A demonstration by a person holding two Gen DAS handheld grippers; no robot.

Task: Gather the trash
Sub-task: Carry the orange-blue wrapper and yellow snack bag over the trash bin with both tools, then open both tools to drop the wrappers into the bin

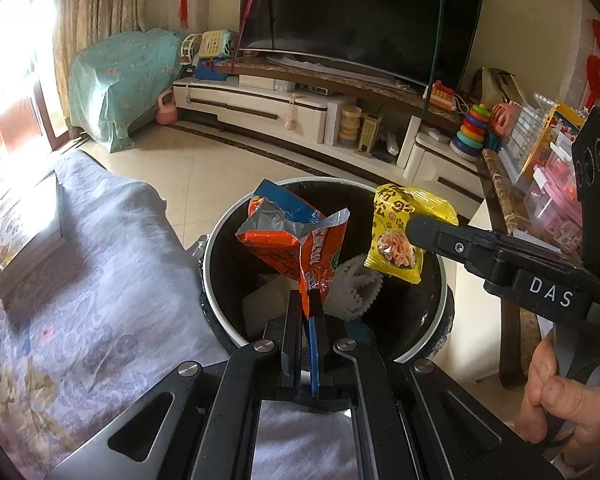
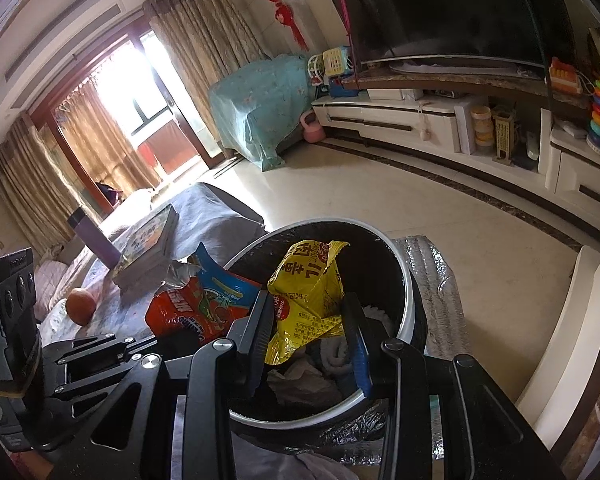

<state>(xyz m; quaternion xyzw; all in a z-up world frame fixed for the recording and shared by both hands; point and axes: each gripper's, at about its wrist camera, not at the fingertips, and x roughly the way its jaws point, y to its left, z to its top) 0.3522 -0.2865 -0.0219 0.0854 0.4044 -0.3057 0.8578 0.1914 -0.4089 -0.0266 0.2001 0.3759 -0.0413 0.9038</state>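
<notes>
Orange wrapper (image 1: 296, 240) sits pinched at its lower end in the clenched left hand-held gripper (image 1: 310, 300), hanging above the open black bin (image 1: 220, 280). To the right, the right hand-held gripper (image 1: 416, 232) grasps a yellow packet (image 1: 396, 224) over the bin's far right rim.

Right wrist view: the yellow packet (image 2: 312, 296) is squeezed between the fingers (image 2: 260, 320) above the bin (image 2: 408, 296); the orange wrapper (image 2: 196, 308) hangs left.

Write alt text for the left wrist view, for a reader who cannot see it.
The left gripper pinches an orange snack wrapper above an open black trash bin, while the right gripper holds a yellow wrapper over the same bin. A television stands behind.
</notes>
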